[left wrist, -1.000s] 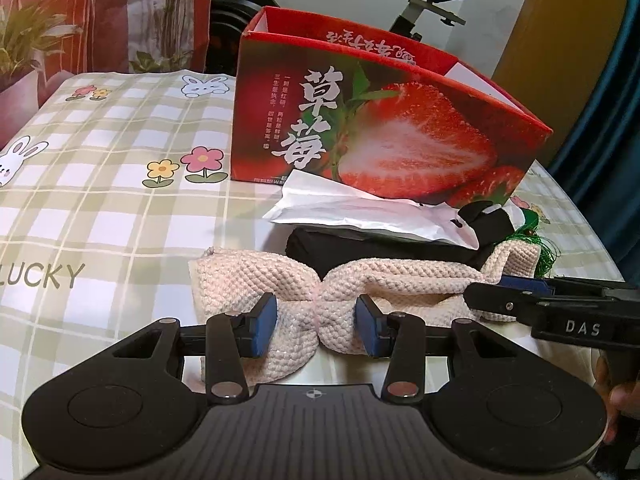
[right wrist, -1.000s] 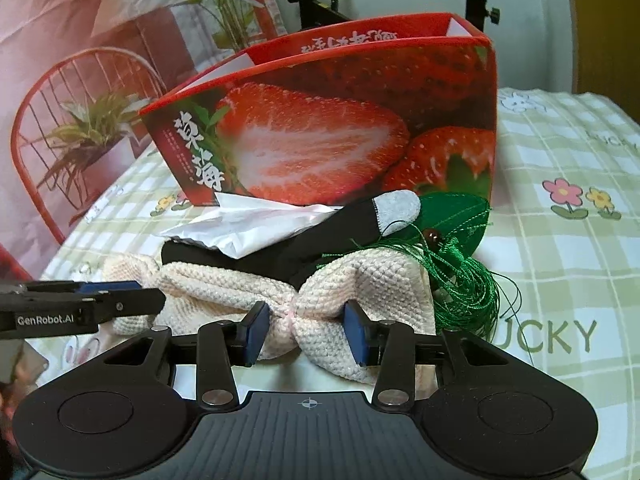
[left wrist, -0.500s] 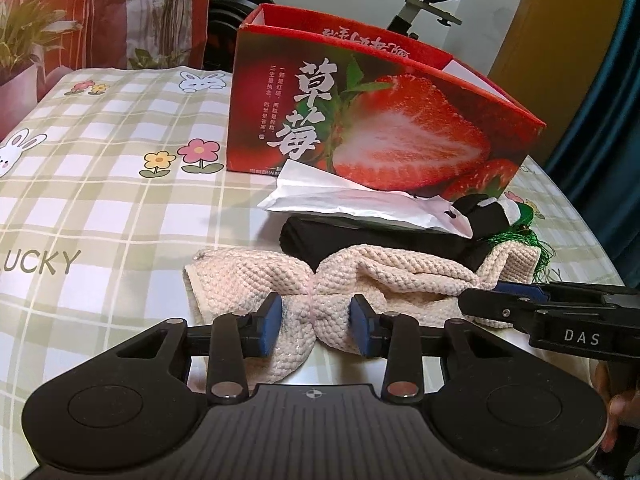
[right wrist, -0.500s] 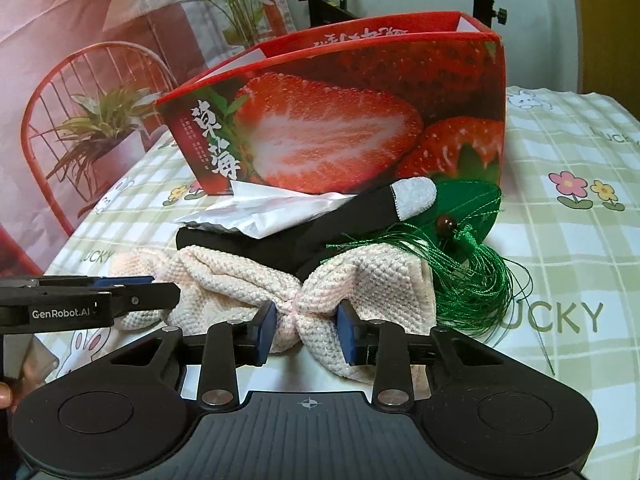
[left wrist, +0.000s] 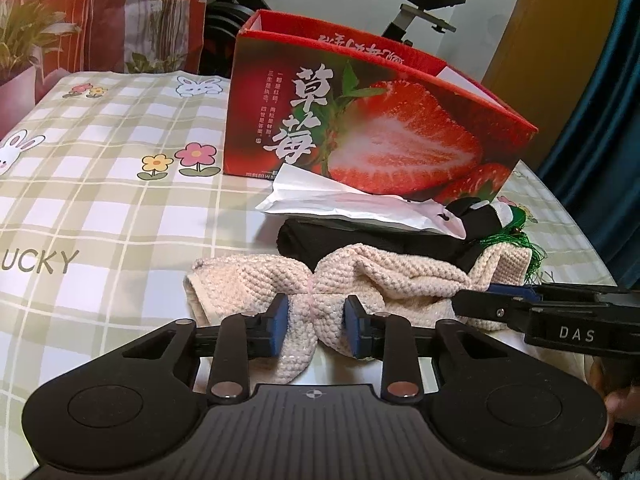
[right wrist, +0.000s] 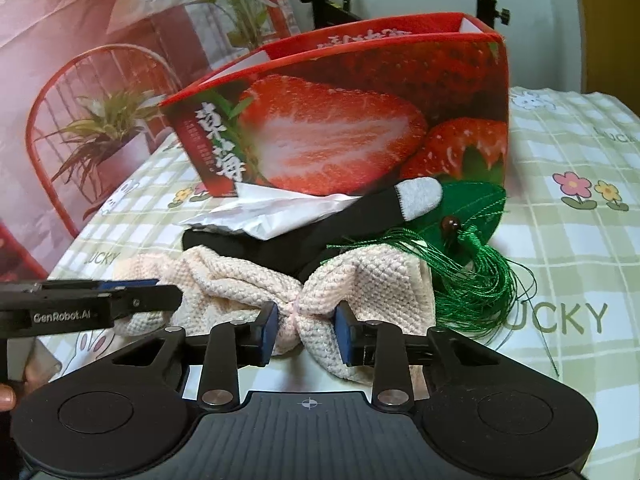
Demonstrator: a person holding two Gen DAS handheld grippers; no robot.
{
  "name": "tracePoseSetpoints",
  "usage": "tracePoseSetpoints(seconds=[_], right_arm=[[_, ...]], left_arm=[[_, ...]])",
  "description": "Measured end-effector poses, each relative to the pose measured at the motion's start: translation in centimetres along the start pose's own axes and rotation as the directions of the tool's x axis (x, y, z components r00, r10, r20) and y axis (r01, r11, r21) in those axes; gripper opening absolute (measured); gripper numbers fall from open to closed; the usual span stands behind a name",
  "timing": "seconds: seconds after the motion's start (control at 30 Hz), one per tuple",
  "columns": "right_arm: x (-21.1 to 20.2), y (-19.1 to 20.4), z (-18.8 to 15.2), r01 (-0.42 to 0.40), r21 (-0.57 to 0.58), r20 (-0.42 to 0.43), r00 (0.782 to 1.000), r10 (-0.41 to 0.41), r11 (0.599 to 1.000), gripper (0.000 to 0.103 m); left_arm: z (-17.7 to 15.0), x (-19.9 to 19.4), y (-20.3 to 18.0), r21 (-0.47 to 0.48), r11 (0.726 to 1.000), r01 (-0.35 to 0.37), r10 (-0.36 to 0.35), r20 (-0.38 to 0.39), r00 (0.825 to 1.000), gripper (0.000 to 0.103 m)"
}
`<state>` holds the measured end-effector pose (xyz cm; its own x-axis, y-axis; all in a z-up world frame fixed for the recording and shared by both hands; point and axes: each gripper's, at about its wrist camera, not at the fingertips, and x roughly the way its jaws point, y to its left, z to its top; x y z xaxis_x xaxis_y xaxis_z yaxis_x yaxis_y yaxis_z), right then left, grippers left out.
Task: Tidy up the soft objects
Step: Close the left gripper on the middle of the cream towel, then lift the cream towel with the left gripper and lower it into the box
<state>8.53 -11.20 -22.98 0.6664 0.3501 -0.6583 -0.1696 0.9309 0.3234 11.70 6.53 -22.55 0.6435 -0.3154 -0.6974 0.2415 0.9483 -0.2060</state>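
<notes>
A pale pink knitted cloth (left wrist: 384, 276) lies bunched on the checked tablecloth, in front of a black glove (left wrist: 360, 236). My left gripper (left wrist: 314, 330) is shut on the cloth's left end, pinching a fold. My right gripper (right wrist: 306, 330) is shut on the cloth's (right wrist: 360, 276) right end. The right gripper also shows in the left wrist view (left wrist: 500, 308); the left one shows in the right wrist view (right wrist: 132, 300). A white crumpled bag (left wrist: 344, 204) lies on the glove (right wrist: 320, 236). A green tassel (right wrist: 476, 272) lies right of the cloth.
An open red strawberry box (left wrist: 360, 120) stands behind the pile; it also shows in the right wrist view (right wrist: 340, 128). The checked tablecloth (left wrist: 100, 200) spreads to the left. An exercise bike (left wrist: 420, 4) stands behind the table. A blue curtain (left wrist: 600, 160) hangs at right.
Both grippers have closed further on the pink cloth, bunching it more between the pads. Both views have shifted slightly; the cloth ends look gathered.
</notes>
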Motion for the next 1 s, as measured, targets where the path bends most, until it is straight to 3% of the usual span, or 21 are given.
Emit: tracePoseSetpoints(seconds=[0.3,0.67,1.0], right_arm=[[-2.1,0.5,0.0,-0.011,-0.042,0.077,0.997,0.014,0.999,0.027],[-4.8,1.9,0.9,0.016,-0.147,0.213,0.977,0.016,0.989,0.027],[-6.6,2.0,3.6,0.038,-0.188,0.294,0.955,0.019,0.981,0.026]], left_arm=[[0.2,-2.1,-1.1,0.056,0.998,0.002,-0.007,0.097,0.995,0.028],[0.9,-4.4,-1.7,0.069,0.998,0.0,-0.014,0.208,0.978,0.028],[4.2,-6.1,-3.3,0.137,0.99,-0.016,-0.026,0.304,0.952,0.028]])
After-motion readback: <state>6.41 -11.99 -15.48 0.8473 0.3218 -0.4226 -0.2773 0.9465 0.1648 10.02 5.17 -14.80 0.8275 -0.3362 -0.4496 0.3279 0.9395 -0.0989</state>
